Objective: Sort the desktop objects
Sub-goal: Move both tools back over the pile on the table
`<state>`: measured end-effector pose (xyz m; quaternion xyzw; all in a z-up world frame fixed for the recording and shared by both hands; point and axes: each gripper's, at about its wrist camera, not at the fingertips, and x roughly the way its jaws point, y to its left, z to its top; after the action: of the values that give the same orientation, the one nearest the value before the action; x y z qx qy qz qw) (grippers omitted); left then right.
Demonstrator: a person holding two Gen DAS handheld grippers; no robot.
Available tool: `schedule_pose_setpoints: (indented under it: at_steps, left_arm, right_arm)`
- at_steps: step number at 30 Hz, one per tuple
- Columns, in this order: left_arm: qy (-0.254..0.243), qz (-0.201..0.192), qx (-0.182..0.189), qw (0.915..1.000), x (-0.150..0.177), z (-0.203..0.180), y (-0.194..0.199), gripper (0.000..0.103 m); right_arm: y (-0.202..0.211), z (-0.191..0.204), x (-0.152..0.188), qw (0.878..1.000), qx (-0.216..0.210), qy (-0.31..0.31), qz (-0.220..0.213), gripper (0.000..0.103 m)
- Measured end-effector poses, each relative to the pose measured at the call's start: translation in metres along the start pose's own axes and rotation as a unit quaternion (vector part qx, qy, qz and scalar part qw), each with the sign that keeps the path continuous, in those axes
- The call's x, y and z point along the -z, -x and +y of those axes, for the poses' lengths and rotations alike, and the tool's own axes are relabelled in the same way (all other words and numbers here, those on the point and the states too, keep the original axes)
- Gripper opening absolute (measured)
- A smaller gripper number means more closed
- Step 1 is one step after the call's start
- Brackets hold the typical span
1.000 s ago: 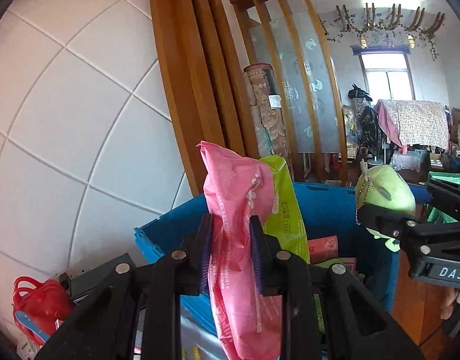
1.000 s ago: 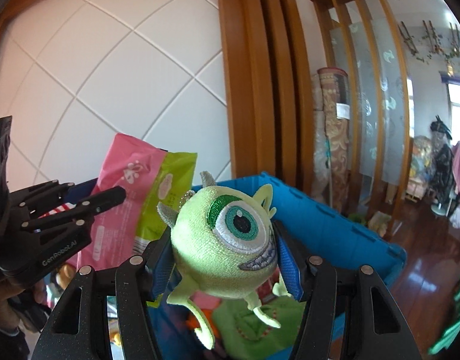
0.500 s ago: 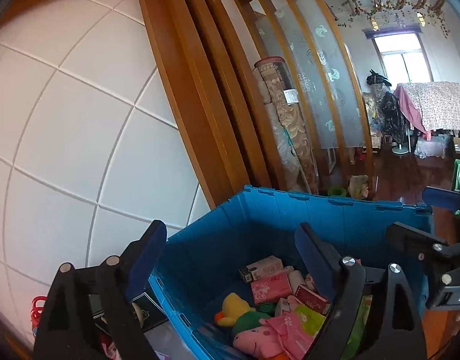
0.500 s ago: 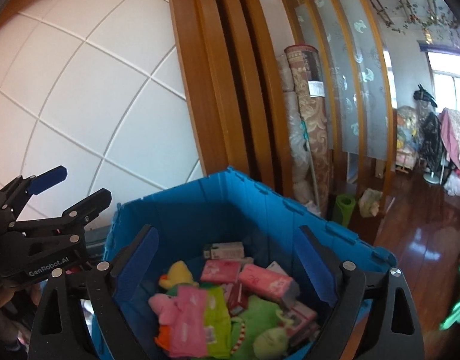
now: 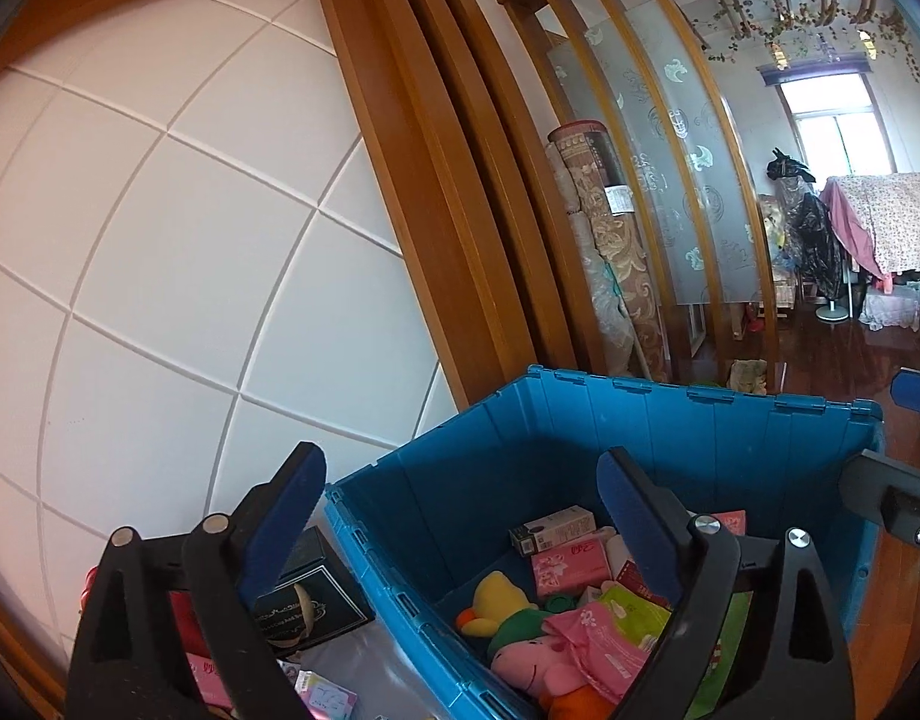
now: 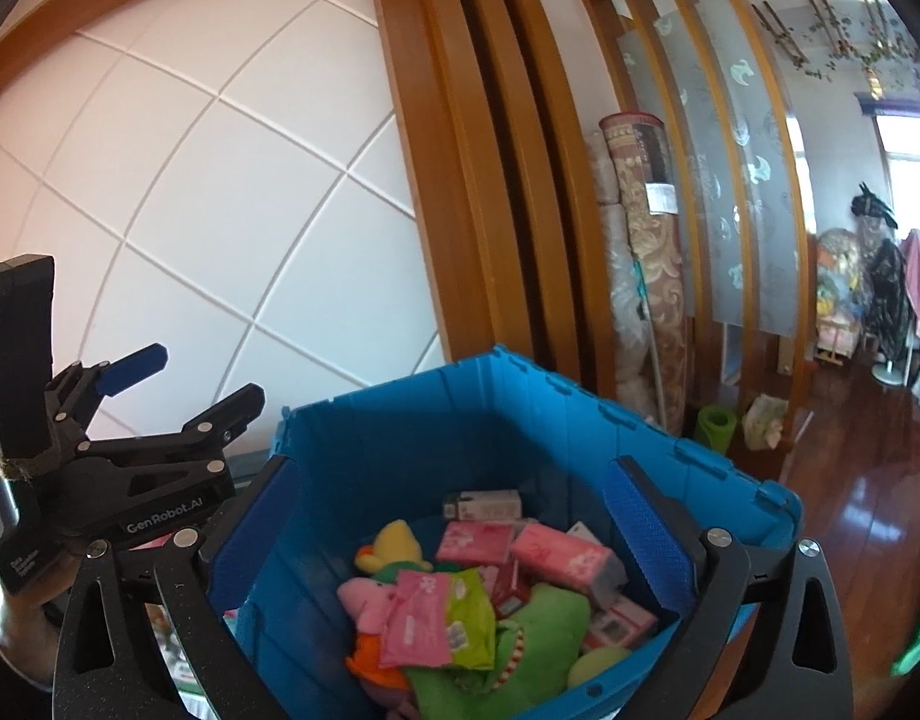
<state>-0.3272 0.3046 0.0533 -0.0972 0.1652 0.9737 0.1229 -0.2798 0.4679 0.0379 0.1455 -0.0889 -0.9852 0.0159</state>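
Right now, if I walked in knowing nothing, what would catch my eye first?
The big blue crate, heaped with toys and packets, a pink-and-green packet lying on top. Over it hang two open claws: the right gripper above the pile, the left gripper straddling the crate's near wall. Behind, rolled carpets lean against wooden slats.

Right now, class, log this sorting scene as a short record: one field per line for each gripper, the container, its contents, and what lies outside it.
left gripper: open, holding nothing, above the bin's left rim
right gripper: open, holding nothing, over the bin
container: blue plastic bin, lid off
contents: pink and green packet on top of the pile, pink plush, yellow plush, pink tissue packs, green one-eyed plush low at the right
outside the bin: black box to its left, small packets beside it
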Motion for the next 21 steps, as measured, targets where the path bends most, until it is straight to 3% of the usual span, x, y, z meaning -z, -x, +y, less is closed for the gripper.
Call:
schedule_pose_setpoints:
  at_steps: [11, 21]
  left_arm:
    - [0.079, 0.011, -0.085, 0.9932, 0.07, 0.066, 0.054, 0.093]
    - [0.126, 0.044, -0.154, 0.979, 0.164, 0.166, 0.126, 0.093]
  right_arm:
    - [0.016, 0.055, 0.024, 0.994, -0.108, 0.022, -0.002, 0.103]
    - [0.017, 0.163, 0.056, 0.984, -0.158, 0.075, 0.026, 0.103]
